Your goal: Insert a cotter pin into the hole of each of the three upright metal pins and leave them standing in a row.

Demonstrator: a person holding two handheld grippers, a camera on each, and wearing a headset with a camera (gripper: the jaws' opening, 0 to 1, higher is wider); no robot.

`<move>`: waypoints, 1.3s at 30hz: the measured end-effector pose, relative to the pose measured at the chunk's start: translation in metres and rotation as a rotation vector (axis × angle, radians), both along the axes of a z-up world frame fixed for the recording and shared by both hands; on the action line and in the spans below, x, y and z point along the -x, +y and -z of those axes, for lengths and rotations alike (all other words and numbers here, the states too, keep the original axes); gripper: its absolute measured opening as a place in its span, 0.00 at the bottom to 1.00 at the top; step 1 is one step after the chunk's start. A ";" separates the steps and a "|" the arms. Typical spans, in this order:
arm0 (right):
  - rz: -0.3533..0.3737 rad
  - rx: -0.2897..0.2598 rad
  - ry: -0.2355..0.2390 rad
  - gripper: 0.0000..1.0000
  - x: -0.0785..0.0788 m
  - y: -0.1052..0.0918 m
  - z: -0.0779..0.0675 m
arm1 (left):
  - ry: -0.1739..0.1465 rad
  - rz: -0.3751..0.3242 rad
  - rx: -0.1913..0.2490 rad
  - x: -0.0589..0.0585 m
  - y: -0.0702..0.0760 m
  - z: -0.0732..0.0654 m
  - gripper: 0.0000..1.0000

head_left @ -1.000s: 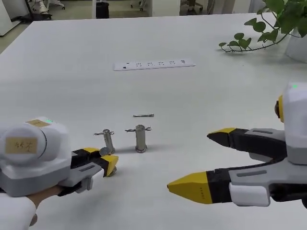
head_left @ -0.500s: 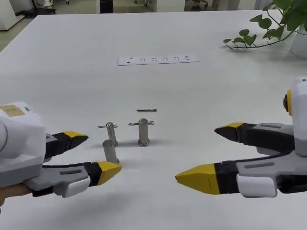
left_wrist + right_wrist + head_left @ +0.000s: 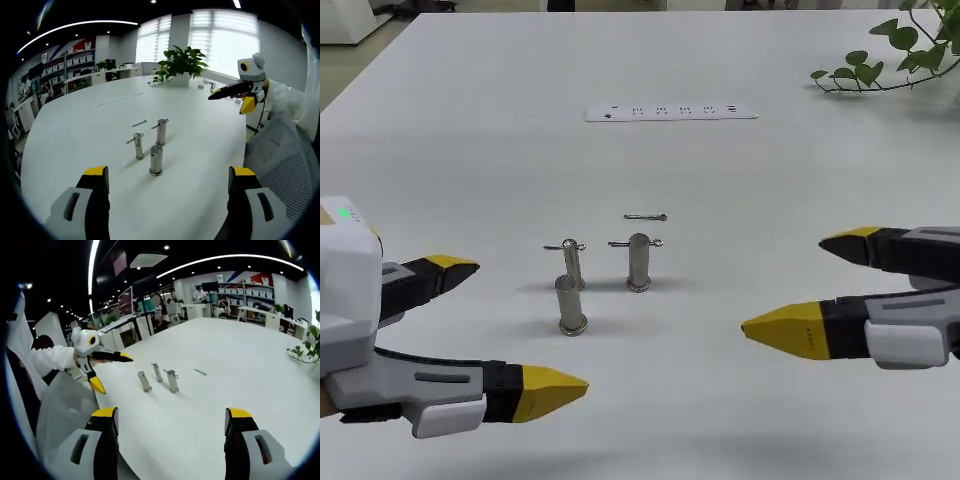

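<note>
left hand-held gripper (image 3: 525,325): jaws spread wide, gripping nothing, hovering over the bench (image 3: 440,150) just left of the pins
right hand-held gripper (image 3: 784,285): jaws spread too, gripping nothing, hanging well apart on the right
bare metal pin (image 3: 570,305): standing upright, just in front of the left pinned one
left pinned metal pin (image 3: 572,262): standing upright, cotter pin sitting crosswise near its top
right pinned metal pin (image 3: 639,262): standing beside it, same crosswise cotter pin
loose cotter pin (image 3: 645,217): lying flat just behind the right pinned metal pin
power strip (image 3: 670,112): lying farther back

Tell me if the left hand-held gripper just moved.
Yes. The left hand-held gripper opened and drew back leftward, away from the left cottered pin.
</note>
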State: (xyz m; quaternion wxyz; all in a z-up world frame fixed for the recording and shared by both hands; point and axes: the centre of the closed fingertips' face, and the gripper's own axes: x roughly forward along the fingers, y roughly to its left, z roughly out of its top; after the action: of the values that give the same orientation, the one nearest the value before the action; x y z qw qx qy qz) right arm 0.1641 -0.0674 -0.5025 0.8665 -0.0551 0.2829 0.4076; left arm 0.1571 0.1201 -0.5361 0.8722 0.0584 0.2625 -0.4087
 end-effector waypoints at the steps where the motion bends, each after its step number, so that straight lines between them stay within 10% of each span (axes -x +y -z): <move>1: 0.001 0.006 -0.005 0.85 -0.002 -0.001 -0.001 | 0.001 -0.001 0.004 0.000 0.000 -0.001 0.99; 16: -0.134 0.111 -0.084 0.68 -0.045 0.003 -0.015 | 0.033 -0.053 0.023 0.003 0.025 -0.002 0.99; 39: -0.317 0.311 -0.014 0.34 -0.117 0.039 0.025 | 0.055 -0.137 0.063 0.006 0.061 -0.002 0.99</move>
State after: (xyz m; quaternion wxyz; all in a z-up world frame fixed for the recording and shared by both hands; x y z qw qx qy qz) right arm 0.2811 -0.0285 -0.5272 0.7744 -0.2348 0.3244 0.4899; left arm 0.1512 0.1811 -0.5341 0.8918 0.0017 0.2770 -0.3576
